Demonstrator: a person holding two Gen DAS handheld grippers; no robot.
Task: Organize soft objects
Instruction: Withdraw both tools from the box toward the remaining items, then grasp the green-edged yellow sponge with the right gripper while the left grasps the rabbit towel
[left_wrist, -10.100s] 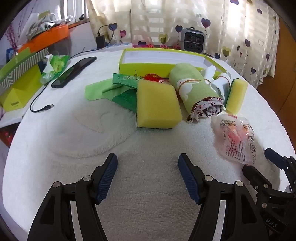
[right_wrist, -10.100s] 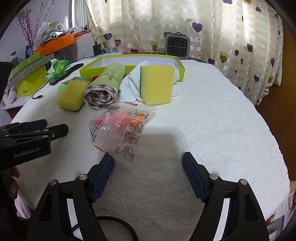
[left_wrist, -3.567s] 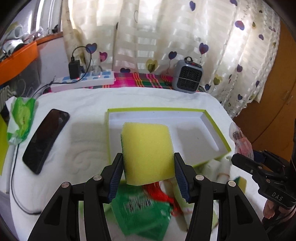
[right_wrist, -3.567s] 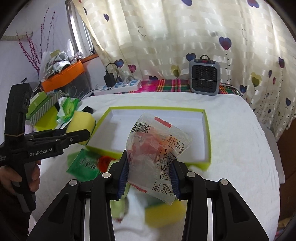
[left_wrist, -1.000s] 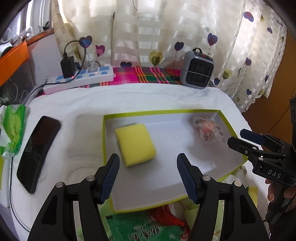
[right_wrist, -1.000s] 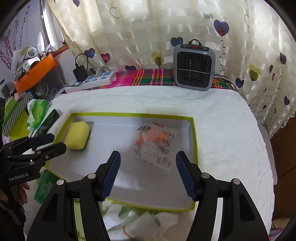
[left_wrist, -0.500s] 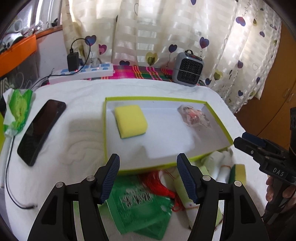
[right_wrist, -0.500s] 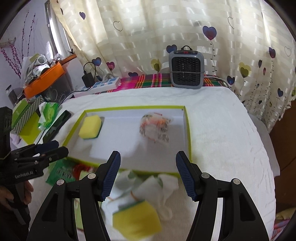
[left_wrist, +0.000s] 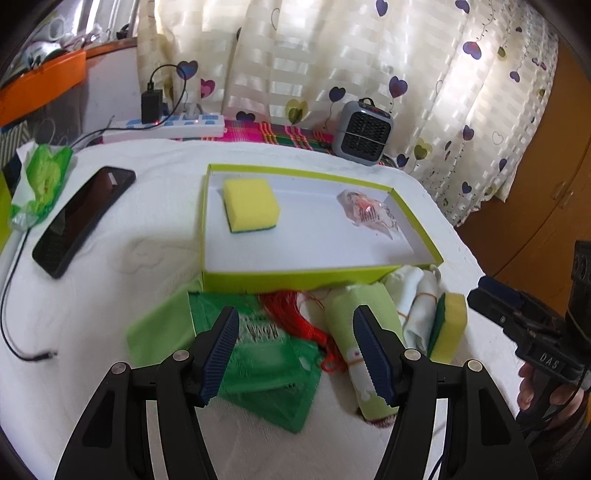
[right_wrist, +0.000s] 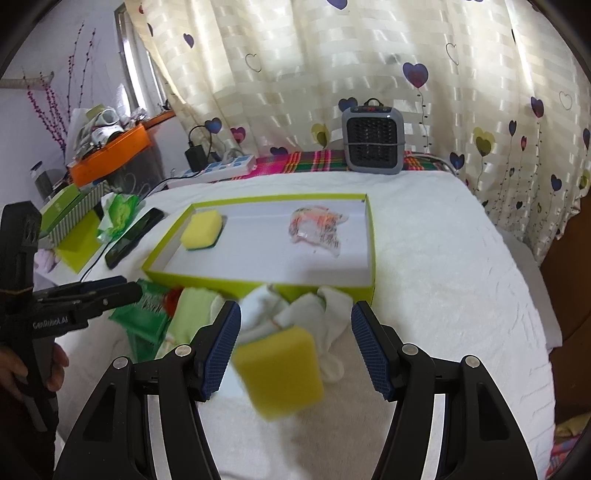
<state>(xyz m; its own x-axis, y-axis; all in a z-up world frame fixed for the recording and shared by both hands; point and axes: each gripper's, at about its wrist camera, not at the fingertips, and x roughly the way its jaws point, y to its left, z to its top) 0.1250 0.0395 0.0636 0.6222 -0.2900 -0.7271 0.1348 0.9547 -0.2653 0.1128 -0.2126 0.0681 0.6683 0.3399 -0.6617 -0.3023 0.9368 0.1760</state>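
Note:
A lime-edged box (left_wrist: 295, 275) (right_wrist: 258, 286) lies on the white cloth with a yellow sponge (left_wrist: 250, 205) (right_wrist: 202, 225) at its left end and a clear plastic packet (left_wrist: 369, 214) (right_wrist: 317, 227) at its right end. In front of the box lie a green foil bag (left_wrist: 258, 362), red string (left_wrist: 295, 317), a rolled green towel (left_wrist: 360, 314), white socks (right_wrist: 332, 314) and a second yellow sponge (left_wrist: 448, 326) (right_wrist: 280, 373). My left gripper (left_wrist: 295, 350) hangs open above the bag and string. Open too, my right gripper (right_wrist: 295, 343) has the second sponge between its jaws, untouched.
A black phone (left_wrist: 83, 218) and a green wrapper (left_wrist: 40, 181) lie left of the box, with a cable (left_wrist: 14, 332) near the edge. A power strip (left_wrist: 166, 127) and a grey heater (left_wrist: 364, 134) stand at the back. Bare cloth (right_wrist: 461, 295) lies to the right.
Both grippers have drawn back from the box toward the near pile. The bag, rolled towel, socks and second sponge have come into view below them. Both stay open.

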